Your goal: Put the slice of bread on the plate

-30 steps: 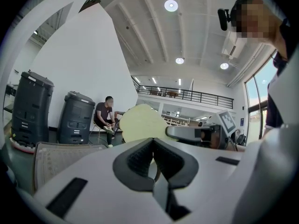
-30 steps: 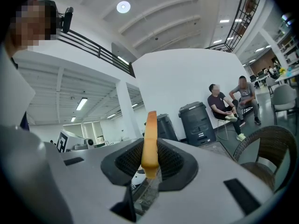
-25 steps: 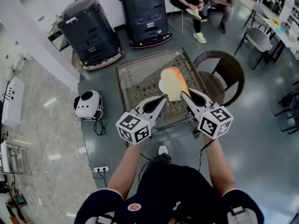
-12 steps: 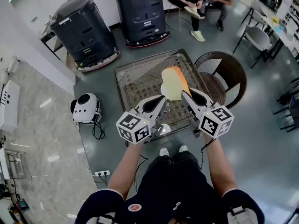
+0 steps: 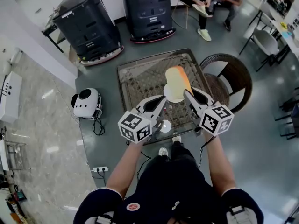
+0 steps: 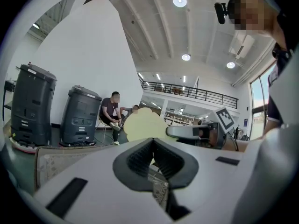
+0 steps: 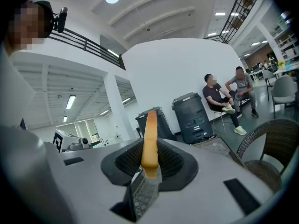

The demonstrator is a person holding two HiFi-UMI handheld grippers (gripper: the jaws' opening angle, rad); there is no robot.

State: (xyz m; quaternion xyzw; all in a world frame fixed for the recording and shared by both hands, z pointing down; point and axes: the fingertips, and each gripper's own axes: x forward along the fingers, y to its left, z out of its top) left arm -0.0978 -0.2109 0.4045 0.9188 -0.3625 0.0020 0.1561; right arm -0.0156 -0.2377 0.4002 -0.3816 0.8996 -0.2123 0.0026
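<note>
A slice of bread (image 5: pixel 175 80) with an orange crust hangs upright above the glass-topped wicker table (image 5: pixel 140 78). My right gripper (image 5: pixel 185 93) is shut on its lower edge; the right gripper view shows the bread (image 7: pixel 149 139) edge-on between the pads of the right gripper (image 7: pixel 148 171). My left gripper (image 5: pixel 163 99) sits just left of the slice, holding nothing. Its own view shows the bread (image 6: pixel 142 125) face-on beyond the left gripper (image 6: pixel 156 171), whose jaws stand slightly apart. A small round white plate (image 5: pixel 164 125) lies near the table's front edge, below and between the grippers.
A round wicker chair (image 5: pixel 229 78) stands right of the table. Two black machines (image 5: pixel 86 22) (image 5: pixel 147 8) stand behind it, and a small white robot (image 5: pixel 86 104) sits on the floor to the left. People sit on chairs (image 5: pixel 205 3) at the back.
Both grippers and the bread have moved forward and a little down over the table. The round plate has come into view below them. The grip on the bread is unchanged.
</note>
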